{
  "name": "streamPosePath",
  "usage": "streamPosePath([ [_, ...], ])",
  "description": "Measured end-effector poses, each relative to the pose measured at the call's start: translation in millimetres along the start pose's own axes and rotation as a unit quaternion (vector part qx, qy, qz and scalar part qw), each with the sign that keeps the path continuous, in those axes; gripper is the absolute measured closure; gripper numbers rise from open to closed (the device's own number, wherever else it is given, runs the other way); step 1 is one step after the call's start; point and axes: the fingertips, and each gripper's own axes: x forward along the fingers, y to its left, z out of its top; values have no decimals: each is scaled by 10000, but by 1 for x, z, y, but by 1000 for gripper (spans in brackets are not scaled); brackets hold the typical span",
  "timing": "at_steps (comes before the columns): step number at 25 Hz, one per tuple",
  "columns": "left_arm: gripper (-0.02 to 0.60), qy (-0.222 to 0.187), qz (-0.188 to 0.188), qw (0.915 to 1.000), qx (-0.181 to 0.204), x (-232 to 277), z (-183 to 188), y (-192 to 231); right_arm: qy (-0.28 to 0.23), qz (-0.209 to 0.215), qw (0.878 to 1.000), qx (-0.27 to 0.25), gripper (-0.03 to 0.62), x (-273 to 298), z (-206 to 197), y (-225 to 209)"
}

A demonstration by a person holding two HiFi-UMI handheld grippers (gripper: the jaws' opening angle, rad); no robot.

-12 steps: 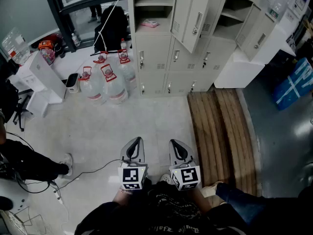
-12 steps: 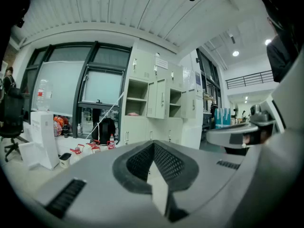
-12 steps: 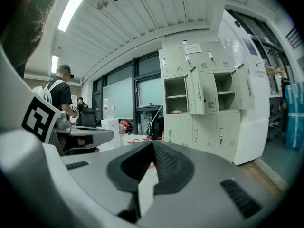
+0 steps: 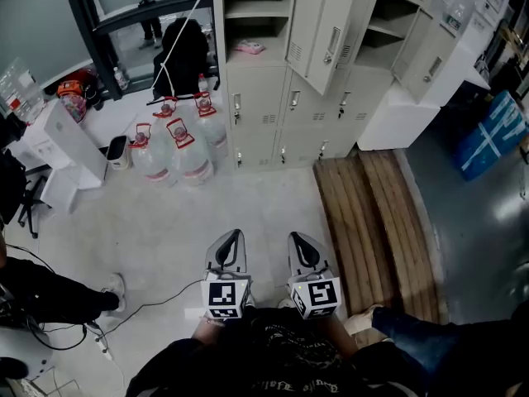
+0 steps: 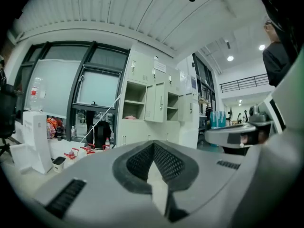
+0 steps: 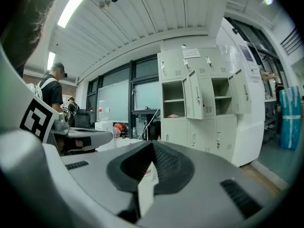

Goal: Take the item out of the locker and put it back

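The left gripper [image 4: 232, 240] and the right gripper [image 4: 298, 242] have smooth, pale grey shells that taper to a rounded tip, each with a dark leaf-shaped hollow on top. Inside the hollow, the pads [image 5: 167, 161] are black with a fine ribbed mesh. Short slotted vents [image 6: 240, 192] are cut into the shell. Each gripper carries a white cube [image 4: 226, 298] printed with black square markers. The person wears a dark top [image 4: 281, 350] with pale lettering.
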Motion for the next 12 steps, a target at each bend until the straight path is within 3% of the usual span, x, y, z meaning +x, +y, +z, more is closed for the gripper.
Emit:
streamPosePath([
  [4,574,-85,-90,9999,-23,2,3,16,-188,-243,9995,77,589,7,6,3],
  [12,574,-36,-87,9997,-215,2,-4,42,-47,-425,9991,-22,589,19,-1,17],
])
